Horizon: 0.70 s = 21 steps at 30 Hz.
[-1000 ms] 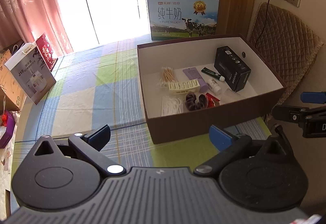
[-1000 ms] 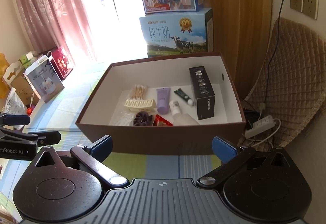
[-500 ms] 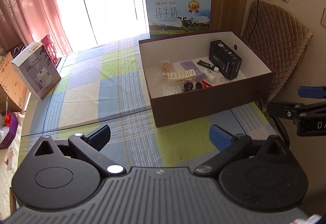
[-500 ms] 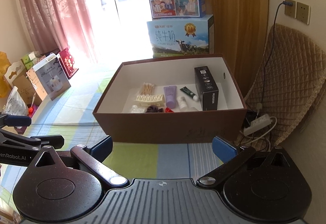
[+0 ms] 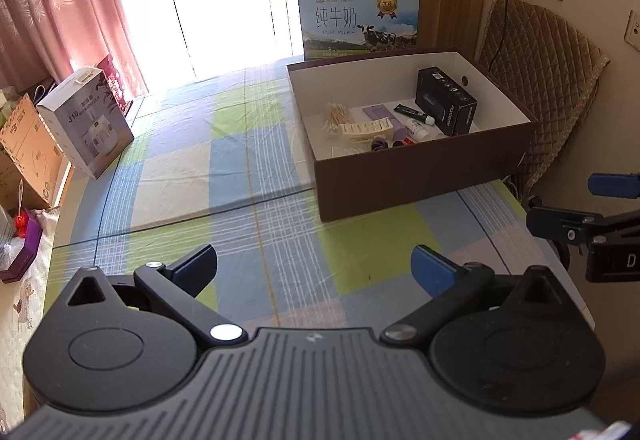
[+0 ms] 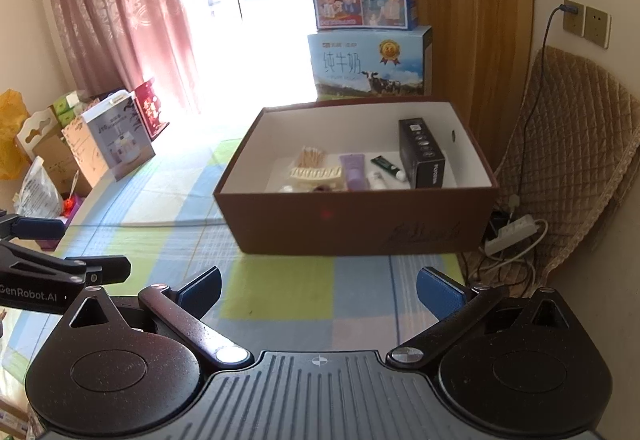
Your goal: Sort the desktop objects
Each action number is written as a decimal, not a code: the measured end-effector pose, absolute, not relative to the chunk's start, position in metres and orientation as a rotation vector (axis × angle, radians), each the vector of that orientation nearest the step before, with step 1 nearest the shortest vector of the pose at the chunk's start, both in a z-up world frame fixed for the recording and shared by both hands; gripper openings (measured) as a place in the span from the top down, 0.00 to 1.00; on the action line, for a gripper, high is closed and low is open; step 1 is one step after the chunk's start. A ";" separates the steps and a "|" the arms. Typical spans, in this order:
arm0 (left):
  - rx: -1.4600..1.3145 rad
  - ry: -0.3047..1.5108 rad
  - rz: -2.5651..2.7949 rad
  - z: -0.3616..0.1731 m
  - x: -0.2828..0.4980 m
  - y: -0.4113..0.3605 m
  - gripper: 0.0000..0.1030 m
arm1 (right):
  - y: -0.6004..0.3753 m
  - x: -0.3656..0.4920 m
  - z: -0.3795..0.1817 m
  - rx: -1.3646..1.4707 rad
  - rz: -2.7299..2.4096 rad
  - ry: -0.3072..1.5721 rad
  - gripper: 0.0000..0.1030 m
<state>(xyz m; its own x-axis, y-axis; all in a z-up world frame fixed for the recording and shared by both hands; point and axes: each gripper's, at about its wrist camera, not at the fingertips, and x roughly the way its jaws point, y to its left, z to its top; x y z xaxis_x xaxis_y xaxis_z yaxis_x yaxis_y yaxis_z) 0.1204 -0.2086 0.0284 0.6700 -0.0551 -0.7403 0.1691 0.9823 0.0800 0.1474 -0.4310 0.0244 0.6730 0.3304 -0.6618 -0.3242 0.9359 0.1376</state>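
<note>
- We hold the left gripper [image 5: 314,266] over the checked cloth of the tabletop [image 5: 240,176], in front of the brown box [image 5: 420,176] and off its left corner; its fingers [image 5: 430,268] are spread wide with nothing between them.
- Our right gripper [image 6: 319,286] hovers straight in front of the brown box's near wall, fingers likewise spread and empty.
- Each gripper peeks into the other's view: the right one at the right edge of the left camera, the left one at the left edge of the right camera.
- Inside the brown box, everything sits along the floor toward the near wall.
- The black carton [image 6: 422,158] lies at the right side of the box, its long side running front to back.
- Just left of it lies the dark green tube [image 6: 386,166], with a small white bottle [image 6: 376,180] beside that.
- Next along, the purple tube [image 6: 354,170], and left again the cream hair clip [image 6: 316,174] across the floor of the box.
- The cotton swabs [image 6: 312,156] are bunched behind the clip, toward the box's left wall.
- A dark scrunchie [image 5: 380,143] shows just over the near wall in the left view, beside something red we cannot make out.
- Behind the brown box, two milk cartons [image 6: 368,60] are stacked against the wood panel.
- Far left of the box, a white appliance carton [image 5: 90,120] stands at the tabletop's edge.
</note>
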 end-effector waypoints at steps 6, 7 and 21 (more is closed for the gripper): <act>0.145 0.832 -0.122 0.027 0.112 -0.201 0.01 | -0.420 0.136 0.023 0.001 0.380 0.750 0.02; 0.145 0.833 -0.121 0.027 0.111 -0.199 0.01 | -0.418 0.134 0.023 -0.001 0.381 0.750 0.02; 0.144 0.865 -0.109 0.018 0.094 -0.183 0.01 | -0.400 0.116 0.016 -0.005 0.396 0.757 0.02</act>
